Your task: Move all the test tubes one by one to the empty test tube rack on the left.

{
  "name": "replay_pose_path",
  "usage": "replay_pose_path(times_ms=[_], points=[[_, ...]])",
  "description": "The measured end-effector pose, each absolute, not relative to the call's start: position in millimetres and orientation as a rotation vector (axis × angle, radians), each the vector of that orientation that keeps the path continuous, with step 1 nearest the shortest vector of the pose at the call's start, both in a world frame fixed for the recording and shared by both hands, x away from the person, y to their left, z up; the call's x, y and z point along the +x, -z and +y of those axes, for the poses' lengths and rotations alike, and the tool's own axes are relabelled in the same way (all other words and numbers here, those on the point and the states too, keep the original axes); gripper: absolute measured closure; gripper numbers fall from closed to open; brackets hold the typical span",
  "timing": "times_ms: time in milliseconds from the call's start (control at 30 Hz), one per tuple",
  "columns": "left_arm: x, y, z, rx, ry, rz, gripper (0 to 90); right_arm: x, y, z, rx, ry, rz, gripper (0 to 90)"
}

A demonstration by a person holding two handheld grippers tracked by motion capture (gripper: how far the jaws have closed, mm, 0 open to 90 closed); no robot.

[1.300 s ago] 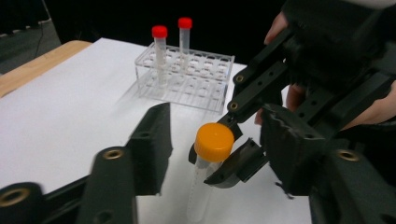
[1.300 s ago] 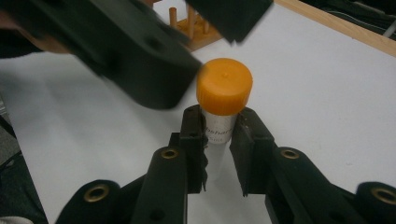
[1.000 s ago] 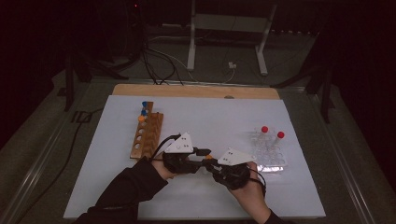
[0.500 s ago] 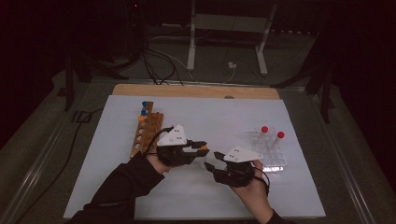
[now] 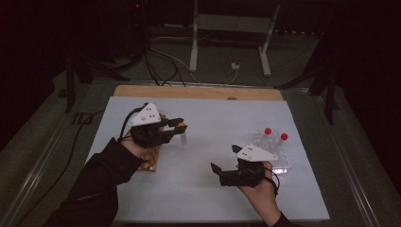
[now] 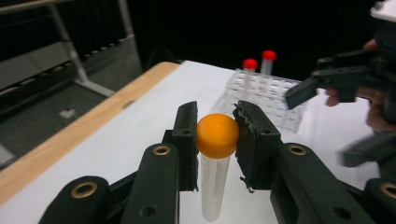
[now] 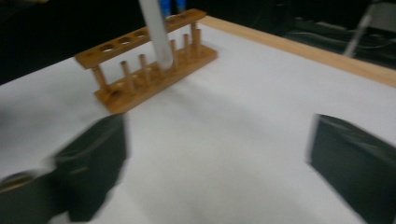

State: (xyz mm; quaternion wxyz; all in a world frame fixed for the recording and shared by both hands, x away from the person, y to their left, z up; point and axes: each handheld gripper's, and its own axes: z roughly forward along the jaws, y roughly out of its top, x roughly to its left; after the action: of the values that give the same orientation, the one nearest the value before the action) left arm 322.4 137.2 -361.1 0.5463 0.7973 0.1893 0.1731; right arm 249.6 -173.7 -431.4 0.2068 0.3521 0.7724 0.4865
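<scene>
From the high view, your left gripper [image 5: 179, 126] is raised over the white worktop [image 5: 208, 189] with its jaws clamped on the orange cap of a tube [image 5: 183, 137]; the tube hangs straight down below the jaws; the wooden rack [image 5: 152, 160] lies just behind and beneath that gripper, partly under your hand; your right gripper [image 5: 226, 163] sits well apart from the tube, and its jaws have just been opening, now spread wide with nothing between them; the clear rack [image 5: 279, 158] with two red-capped tubes [image 5: 268, 132] stands just beyond that gripper.

In the left gripper view, your left gripper [image 6: 217, 135] pinches the orange cap [image 6: 217, 135] from both sides; the tube [image 6: 214, 186] drops below it; the clear rack [image 6: 268, 95] is ahead, and your right gripper [image 6: 322, 112] hovers to its side.

In the right gripper view, your right gripper [image 7: 219, 163] is blurred, jaws far apart and empty; the wooden rack [image 7: 149, 58] stands ahead with the tube [image 7: 156, 32] hanging in front of it.
</scene>
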Motion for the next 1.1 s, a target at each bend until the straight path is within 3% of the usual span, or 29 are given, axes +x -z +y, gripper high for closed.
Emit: replay_pose_path(times_ms=[767, 1100], points=[[341.8, 366.7, 228.4, 1.866, -0.602, 0.707, 71.8, 248.0, 428.2, -181.8, 0.969, -1.388, 2.147, 0.0], [353.5, 388.9, 244.7, 1.835, -0.616, 0.784, 71.9, 247.3, 428.4, -181.8, 0.954, -1.388, 2.147, 0.0]])
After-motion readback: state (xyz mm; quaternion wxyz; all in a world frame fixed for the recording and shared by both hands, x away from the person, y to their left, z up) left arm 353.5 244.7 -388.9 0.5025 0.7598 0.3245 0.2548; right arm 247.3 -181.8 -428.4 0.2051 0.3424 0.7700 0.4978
